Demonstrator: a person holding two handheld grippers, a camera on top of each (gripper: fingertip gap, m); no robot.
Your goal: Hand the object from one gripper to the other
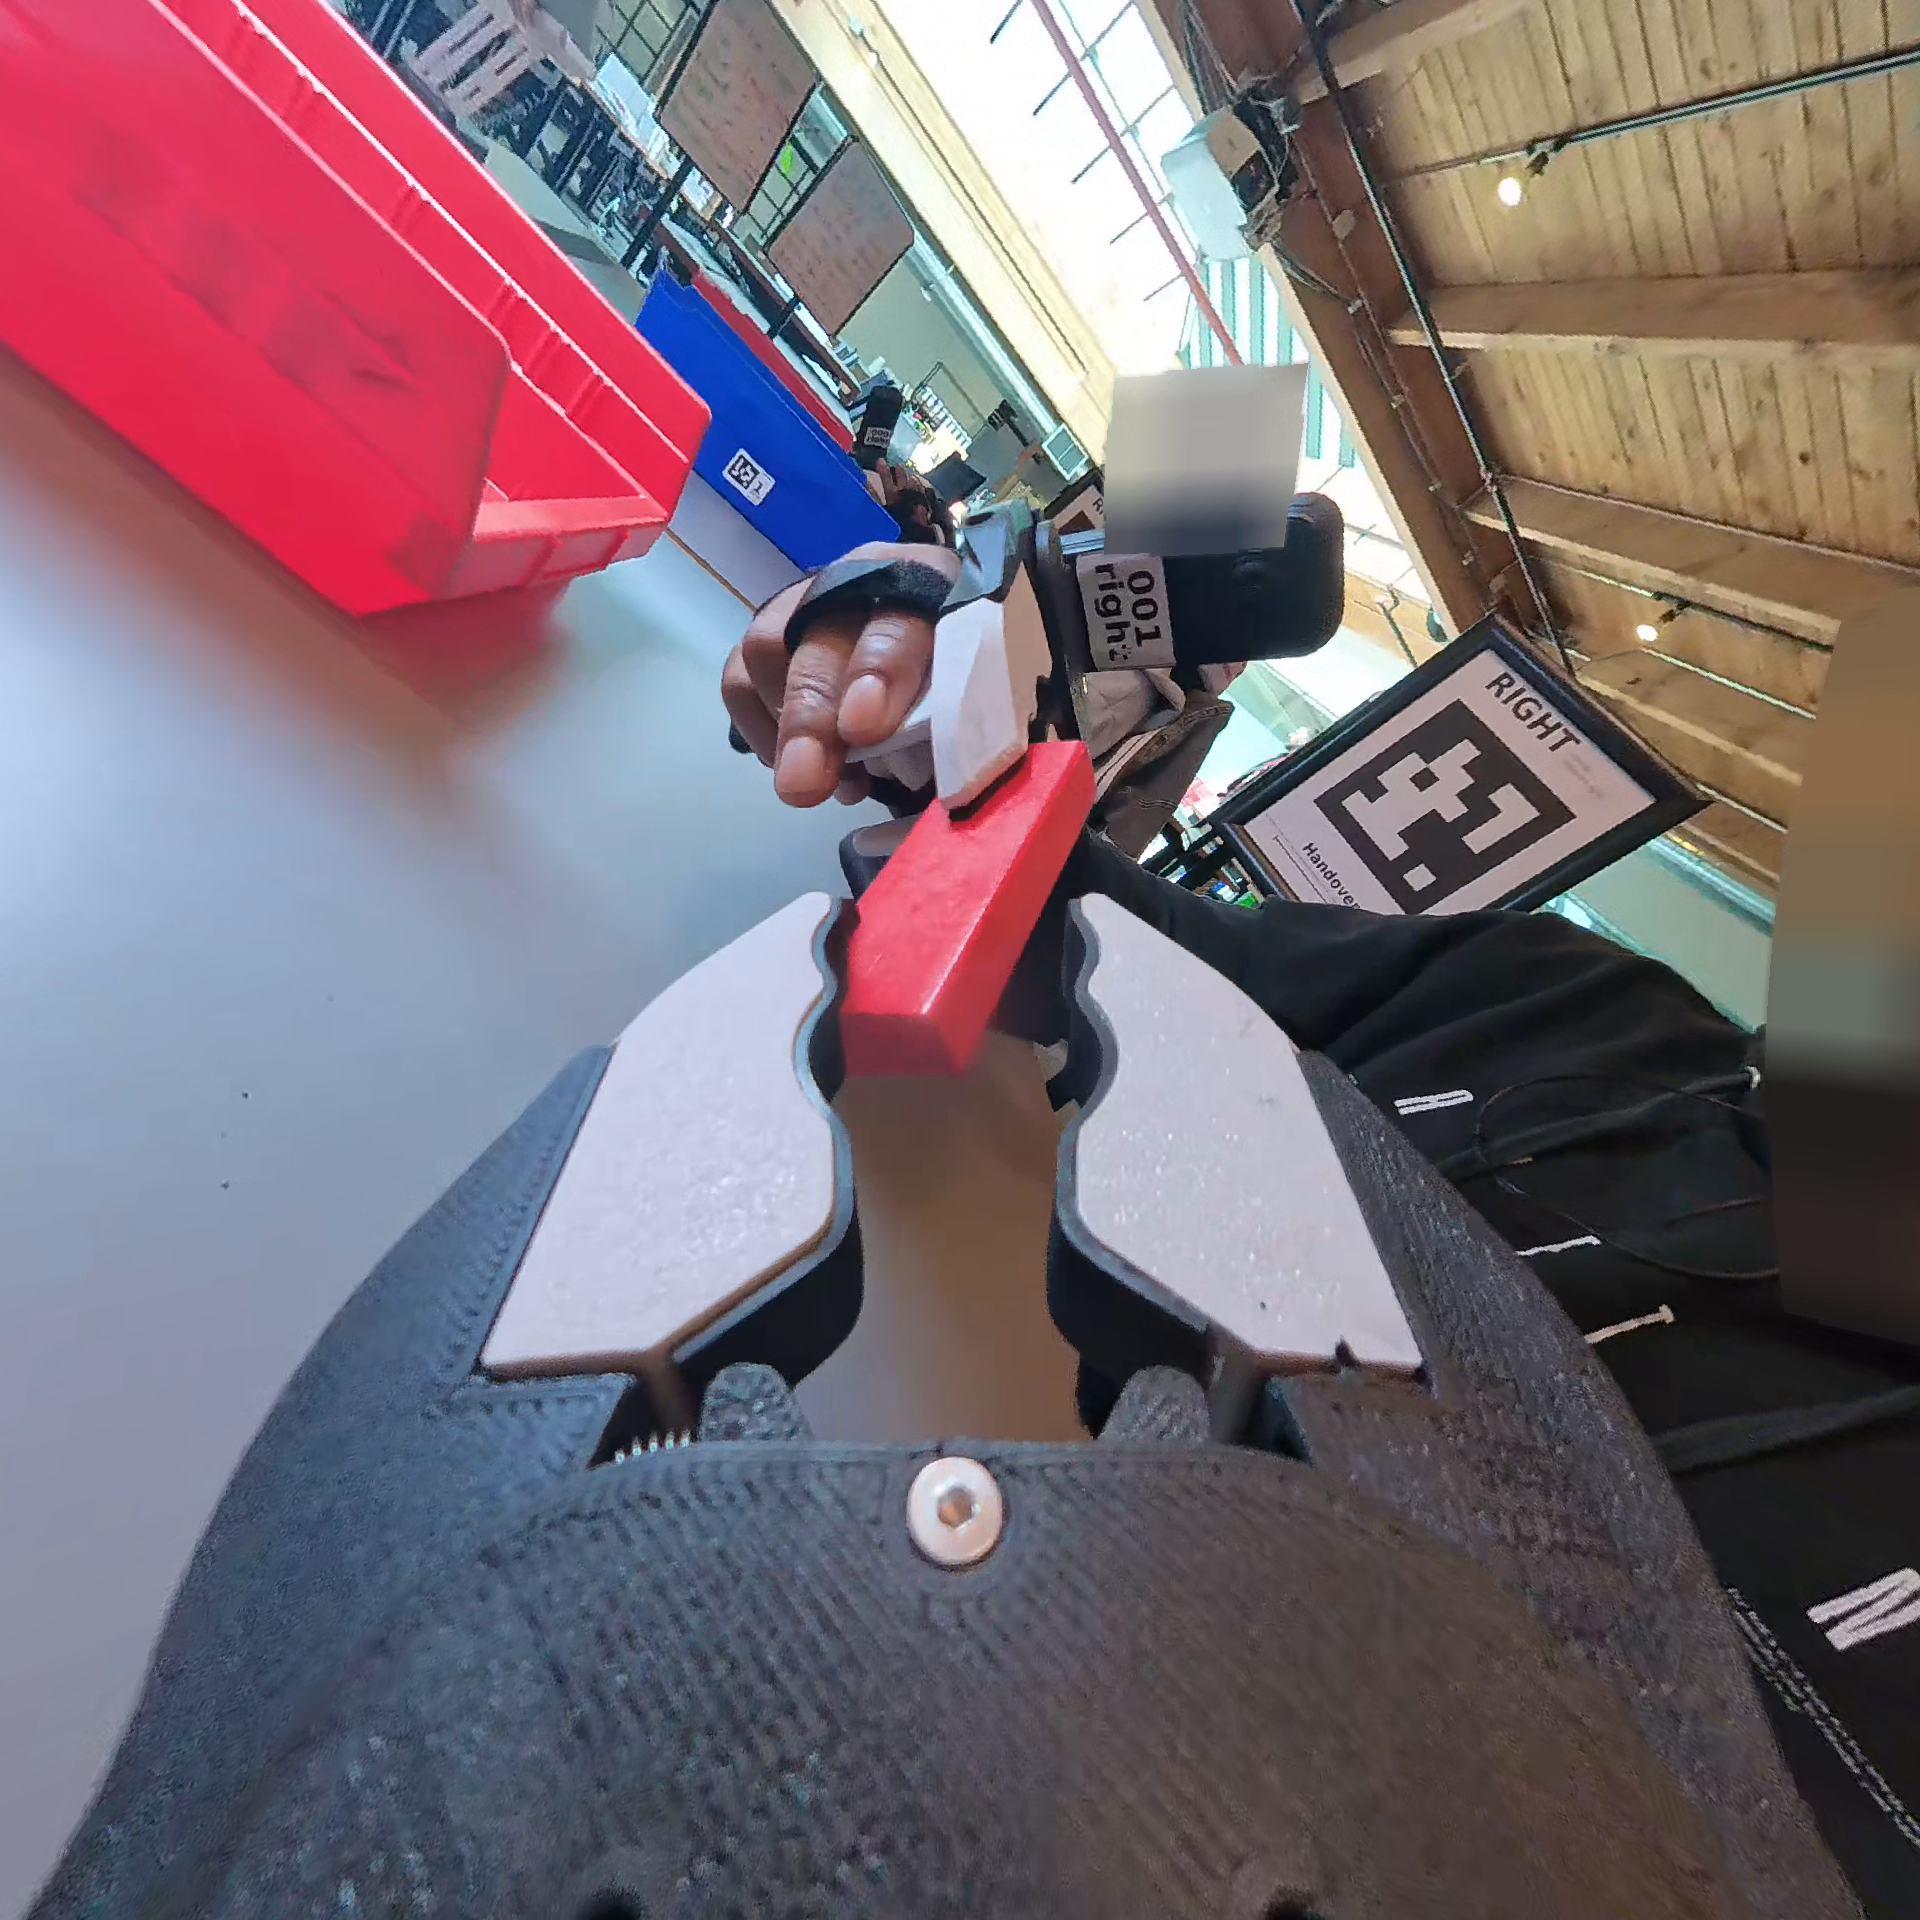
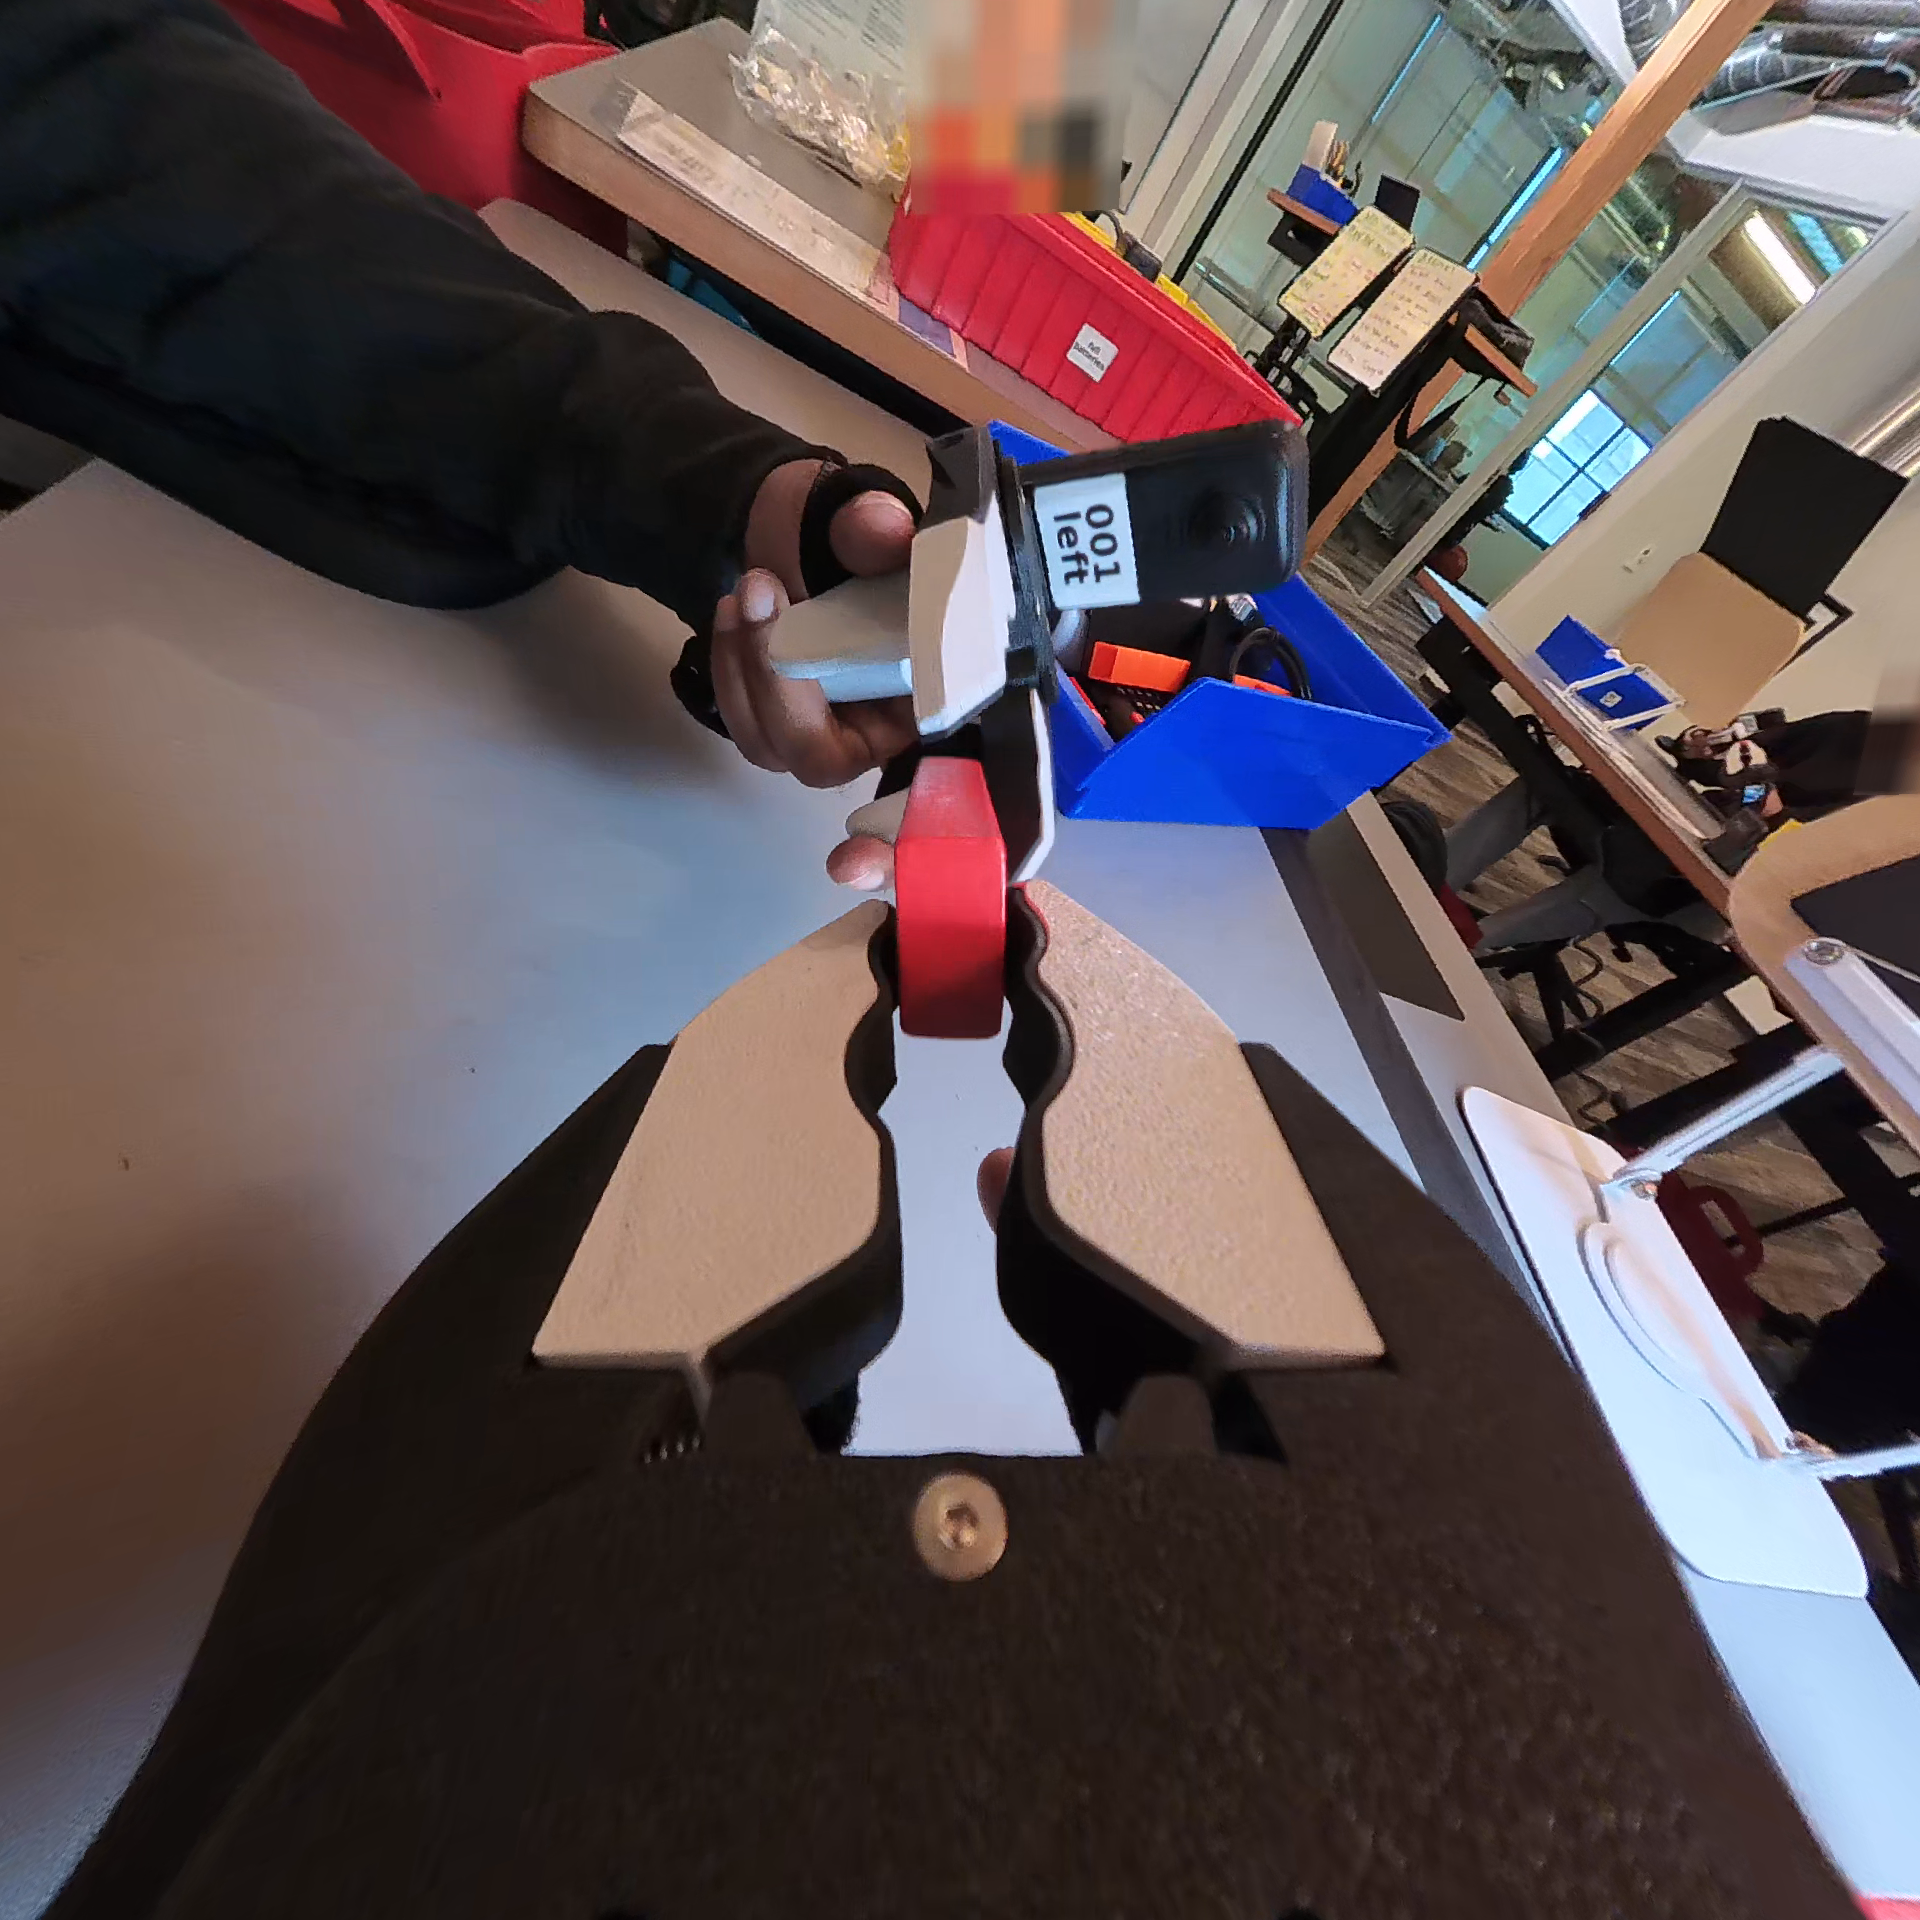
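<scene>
A red rectangular block (image 1: pixel 956 914) is held in the air above the grey table (image 1: pixel 260 987). My right gripper (image 2: pixel 951 940) is shut on one end of the block (image 2: pixel 951 935); in the left wrist view it (image 1: pixel 935 821) clamps the far end with a white finger on top. My left gripper (image 1: pixel 956 925) is open, with its jaws on either side of the block's near end. The left pad (image 1: pixel 707 1143) is at the block's side and a small gap shows at the right pad. The left gripper also shows in the right wrist view (image 2: pixel 951 821), around the far end.
A large red bin (image 1: pixel 312 312) and a blue bin (image 1: pixel 769 447) stand on the table behind the grippers. A framed marker sign (image 1: pixel 1455 790) stands to the right. In the right wrist view there is a blue bin of parts (image 2: pixel 1247 748), the table's right edge and a white stand (image 2: pixel 1610 1351). My two grippers' fingertips are within a few centimetres of each other.
</scene>
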